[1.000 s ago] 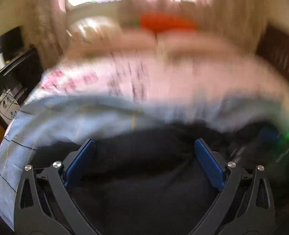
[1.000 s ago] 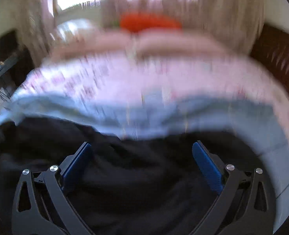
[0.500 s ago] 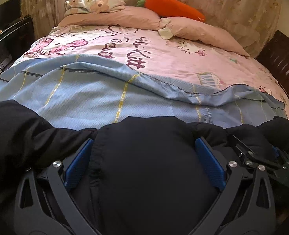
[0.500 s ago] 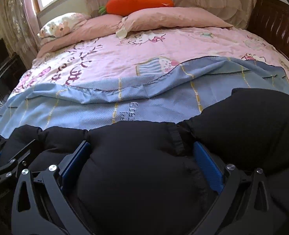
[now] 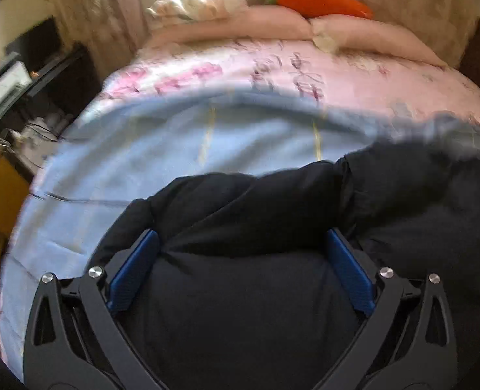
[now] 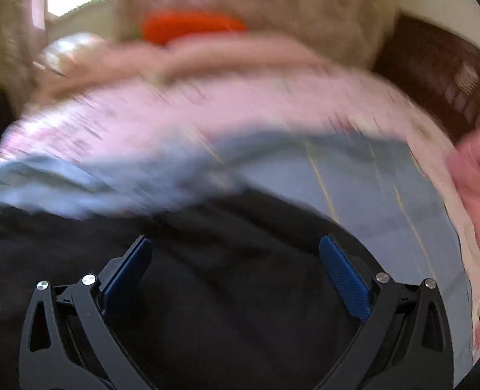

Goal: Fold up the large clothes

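Black garment [image 5: 272, 214]: puffy and dark, lying bunched on the blue blanket [image 5: 162, 149] at the near edge of the bed [image 5: 353, 74].
Left gripper [image 5: 241, 243]: blue pads spread wide, garment bulging between them; grip cannot be told.
Right gripper [image 6: 232, 250]: fingers wide apart over the same cloth.
Change: half a second ago both views were sharp; now the right one smears with motion, and the left shows more blanket.
Far edge: pink pillows [image 5: 363, 32], orange carrot plush [image 5: 318, 0].

Matt black padded garment [image 5: 246, 308]; blue blanket [image 5: 162, 149] seemingly woven cloth.
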{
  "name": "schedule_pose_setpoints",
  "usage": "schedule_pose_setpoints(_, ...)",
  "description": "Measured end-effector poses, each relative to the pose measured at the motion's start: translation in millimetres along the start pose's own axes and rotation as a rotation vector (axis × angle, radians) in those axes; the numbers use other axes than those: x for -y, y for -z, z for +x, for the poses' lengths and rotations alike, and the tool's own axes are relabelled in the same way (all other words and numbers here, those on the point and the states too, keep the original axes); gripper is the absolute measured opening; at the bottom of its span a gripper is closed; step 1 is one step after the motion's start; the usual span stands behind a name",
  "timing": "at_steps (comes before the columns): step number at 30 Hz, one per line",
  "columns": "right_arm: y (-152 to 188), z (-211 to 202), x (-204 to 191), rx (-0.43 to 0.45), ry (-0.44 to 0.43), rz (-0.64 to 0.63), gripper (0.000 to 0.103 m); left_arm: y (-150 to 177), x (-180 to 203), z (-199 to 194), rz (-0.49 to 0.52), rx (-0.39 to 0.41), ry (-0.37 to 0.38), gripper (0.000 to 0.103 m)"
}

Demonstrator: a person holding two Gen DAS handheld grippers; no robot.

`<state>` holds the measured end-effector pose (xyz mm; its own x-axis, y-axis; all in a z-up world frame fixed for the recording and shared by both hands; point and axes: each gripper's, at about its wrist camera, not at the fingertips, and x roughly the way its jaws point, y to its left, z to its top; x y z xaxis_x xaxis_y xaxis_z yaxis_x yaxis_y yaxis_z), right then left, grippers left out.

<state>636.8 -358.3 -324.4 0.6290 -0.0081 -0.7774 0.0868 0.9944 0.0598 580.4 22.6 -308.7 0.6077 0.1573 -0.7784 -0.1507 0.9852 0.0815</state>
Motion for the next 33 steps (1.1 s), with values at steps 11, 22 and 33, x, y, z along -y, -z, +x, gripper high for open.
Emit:
schedule_pose_setpoints(11, 12, 15, -19, 0.066, 0.062, -0.051, 0.102, 8, 3, 9, -0.05, 0.084, 0.04, 0.101)
schedule_pose_setpoints(22, 14, -72, -91, -0.01, -0.028, -0.026, 0.102, 24, 68, -78, 0.076, 0.045, 0.026, 0.101)
schedule_pose_setpoints(33, 41, -41, -120, -0.147, -0.03, -0.129, 0.102, 39, 57, -36, 0.009, -0.123, 0.097, 0.101)
